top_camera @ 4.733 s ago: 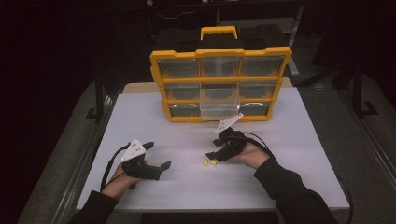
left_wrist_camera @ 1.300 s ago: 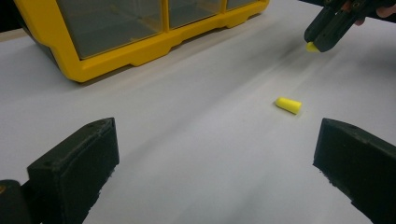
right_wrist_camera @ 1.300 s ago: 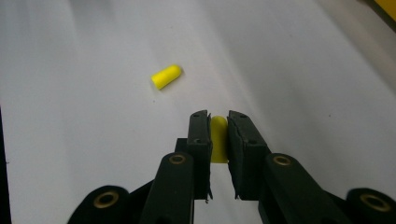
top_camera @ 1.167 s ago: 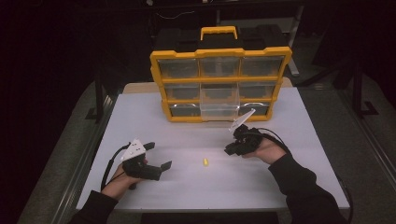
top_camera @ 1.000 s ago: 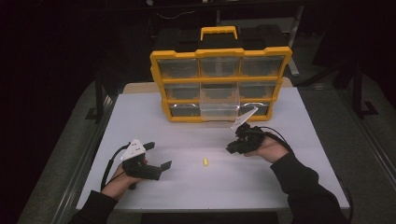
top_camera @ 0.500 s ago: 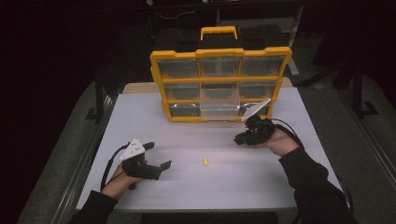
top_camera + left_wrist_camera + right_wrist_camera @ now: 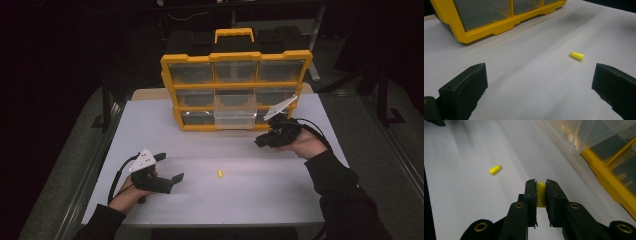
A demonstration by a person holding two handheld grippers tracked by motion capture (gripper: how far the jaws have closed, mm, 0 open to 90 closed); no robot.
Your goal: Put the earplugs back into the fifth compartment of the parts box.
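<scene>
My right gripper (image 7: 540, 185) is shut on a small yellow earplug (image 7: 540, 194), pinched upright between its black pads. In the high view that gripper (image 7: 261, 141) hovers above the table at the right, just in front of the yellow organizer (image 7: 235, 82), whose clear middle bottom drawer (image 7: 235, 116) is pulled out. A second yellow earplug (image 7: 220, 174) lies loose on the white table (image 7: 280, 190); it shows as well in the right gripper view (image 7: 495, 169) and the left gripper view (image 7: 577, 56). My left gripper (image 7: 169, 167) rests at the front left, open, with nothing between its fingers (image 7: 464, 87).
The organizer has a black handle section (image 7: 234, 36) on top and several clear drawers. The table's edges drop off to dark floor on both sides. A cable (image 7: 119, 175) loops from the left gripper.
My right gripper has risen and moved right and toward the organizer, carrying one earplug. The other earplug stays on the table. The left gripper has not moved.
</scene>
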